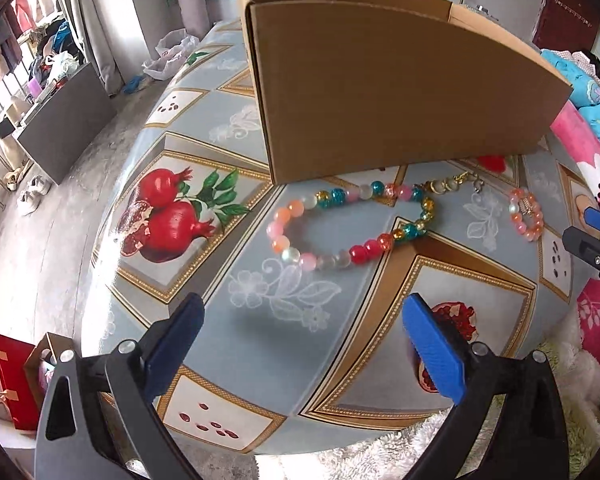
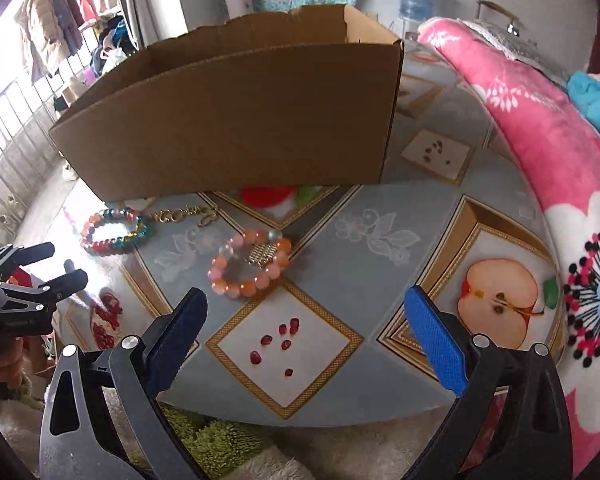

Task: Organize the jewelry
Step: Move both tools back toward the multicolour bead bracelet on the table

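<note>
Both grippers, left (image 1: pixel 302 322) and right (image 2: pixel 306 316), hang spread wide and empty above the table (image 1: pixel 340 360). Ahead, a multicolour bracelet (image 1: pixel 350 224) and a smaller orange bracelet (image 2: pixel 250 264) lie apart before the box (image 1: pixel 384 92). Box contents are hidden behind its wall, and the gold piece (image 2: pixel 265 257) inside the orange bracelet is hard to make out.

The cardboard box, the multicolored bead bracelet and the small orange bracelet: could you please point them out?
cardboard box (image 1: pixel 380 92): left wrist view, front wall.
multicolored bead bracelet (image 1: pixel 360 254): left wrist view, red bead.
small orange bracelet (image 2: pixel 246 289): right wrist view, near-side bead.
</note>
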A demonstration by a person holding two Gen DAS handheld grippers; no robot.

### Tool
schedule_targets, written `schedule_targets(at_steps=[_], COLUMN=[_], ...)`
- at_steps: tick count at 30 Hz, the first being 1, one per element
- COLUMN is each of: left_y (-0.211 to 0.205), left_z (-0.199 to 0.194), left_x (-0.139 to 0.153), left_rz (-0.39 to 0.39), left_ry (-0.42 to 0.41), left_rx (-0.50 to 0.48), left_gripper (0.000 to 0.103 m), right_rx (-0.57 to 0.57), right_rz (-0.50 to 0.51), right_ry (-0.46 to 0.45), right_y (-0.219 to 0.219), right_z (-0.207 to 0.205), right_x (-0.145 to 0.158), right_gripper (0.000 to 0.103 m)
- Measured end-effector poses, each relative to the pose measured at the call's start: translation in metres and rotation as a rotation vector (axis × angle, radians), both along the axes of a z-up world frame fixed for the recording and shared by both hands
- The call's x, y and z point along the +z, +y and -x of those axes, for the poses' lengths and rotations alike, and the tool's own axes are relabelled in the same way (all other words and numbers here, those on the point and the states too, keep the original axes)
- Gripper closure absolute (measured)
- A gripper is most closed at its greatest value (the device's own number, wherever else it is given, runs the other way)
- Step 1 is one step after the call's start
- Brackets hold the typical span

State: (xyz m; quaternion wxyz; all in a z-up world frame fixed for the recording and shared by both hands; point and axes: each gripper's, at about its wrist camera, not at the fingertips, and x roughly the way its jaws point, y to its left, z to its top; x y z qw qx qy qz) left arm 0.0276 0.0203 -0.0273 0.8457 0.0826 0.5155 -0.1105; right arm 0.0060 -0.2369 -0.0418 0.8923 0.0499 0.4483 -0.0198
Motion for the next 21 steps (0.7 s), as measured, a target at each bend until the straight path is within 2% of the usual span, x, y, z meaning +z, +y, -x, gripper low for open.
schedule_targets(at_steps=[2,5,9,13,21], left_y=[-0.002,0.000,-0.001,-0.002,0.000], left_z=[0.000,0.001,0.006,0.005,0.001], left_x=[-0.006,-0.007,-0.009,-0.009,-0.009], left_rz=[-0.024,-0.004,-0.013,-0.004,-0.001], left_ry=[0.009,0.013,-0.003,0.006,0.020], left_rx=[0.003,0.020,0.019,0.032,0.034], left_gripper=[0.006,0.006,0.006,0.005,0.004], right_rx=[0.005,0.009,0.008,0.011,-0.003], right_rz=[0.024,0.057,0.050,0.079,0.075], right_ry=[0.018,0.035,0.062,0.053,0.048], right_y=[0.003,0.007,0.008,0.013,0.015], right_z=[-0.002,-0.003,-0.002,0.001,0.005], right_x=[-0.006,-0.014,-0.022,-0.025,-0.027], right_gripper=[0.008,0.008,0.008,0.008,0.008])
